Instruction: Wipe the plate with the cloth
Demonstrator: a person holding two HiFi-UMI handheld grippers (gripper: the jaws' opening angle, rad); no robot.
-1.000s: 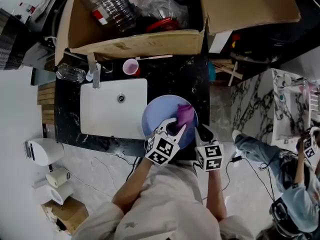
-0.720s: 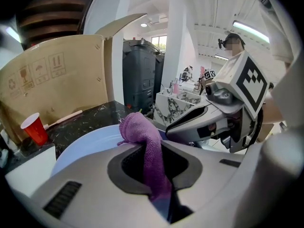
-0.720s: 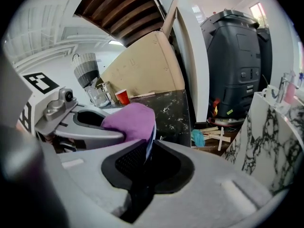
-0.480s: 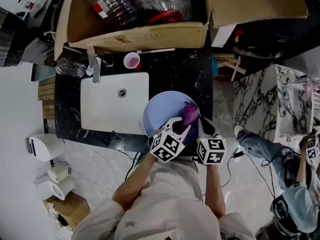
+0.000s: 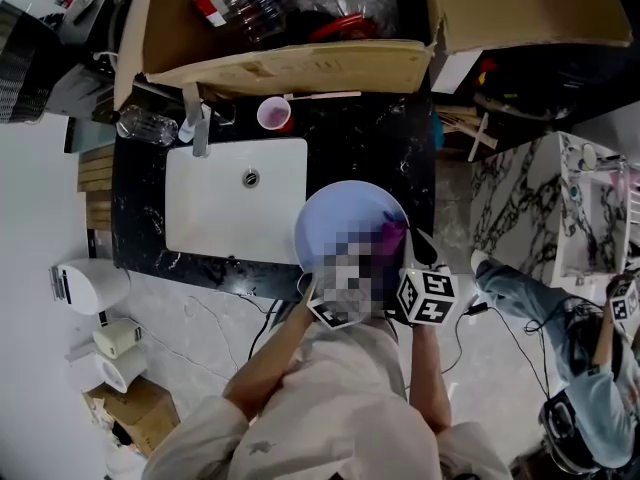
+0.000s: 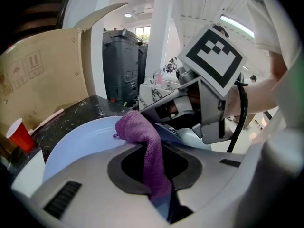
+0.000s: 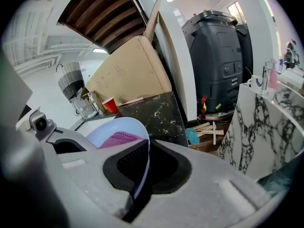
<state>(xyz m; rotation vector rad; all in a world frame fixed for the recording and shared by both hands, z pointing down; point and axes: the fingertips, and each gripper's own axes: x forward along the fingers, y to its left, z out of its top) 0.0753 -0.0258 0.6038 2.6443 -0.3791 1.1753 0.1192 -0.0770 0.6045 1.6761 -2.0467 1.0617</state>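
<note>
Only the gripper views show the holds: left gripper point(image 6: 161, 189) fingers pinch the purple cloth point(image 6: 140, 129) draped onto the pale blue plate point(image 6: 80, 137), while right gripper point(image 7: 141, 175) fingers clamp its 4 o'clock rim.

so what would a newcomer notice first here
The pale blue plate at the near edge of the black counter stands out, its rim clamped in the right gripper. The left gripper holds a purple cloth draped onto the plate. Behind the white sink sits a big cardboard box.
</note>
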